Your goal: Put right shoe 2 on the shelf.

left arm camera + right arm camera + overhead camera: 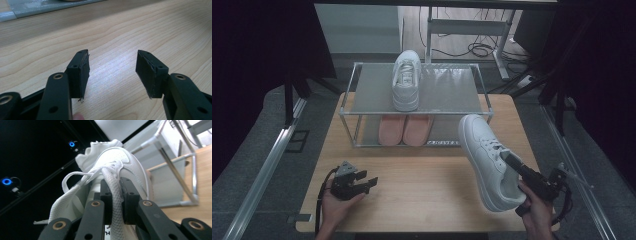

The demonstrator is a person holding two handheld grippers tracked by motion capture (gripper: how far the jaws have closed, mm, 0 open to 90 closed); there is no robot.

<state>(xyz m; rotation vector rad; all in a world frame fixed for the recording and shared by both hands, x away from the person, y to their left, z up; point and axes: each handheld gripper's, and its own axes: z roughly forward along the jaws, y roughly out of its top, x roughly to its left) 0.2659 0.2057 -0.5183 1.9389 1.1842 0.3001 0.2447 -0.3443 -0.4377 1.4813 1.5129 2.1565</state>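
Note:
A white sneaker (484, 155) hangs in the air over the table's right side, toe pointing toward the rack. My right gripper (512, 161) is shut on the padded collar of this sneaker (112, 182), its jaws pinching the white rim. A second white sneaker (406, 80) stands on the top shelf of the metal shoe rack (348, 105). A pair of pink slippers (405, 129) lies on the lower shelf. My left gripper (371, 182) rests low at the table's front left, open and holding nothing (112, 72).
The wooden table (422, 180) stretches between the two grippers. The rack's frame stands at the table's far edge. Cables (477, 49) and a desk leg lie on the floor behind it. Dark curtains flank both sides.

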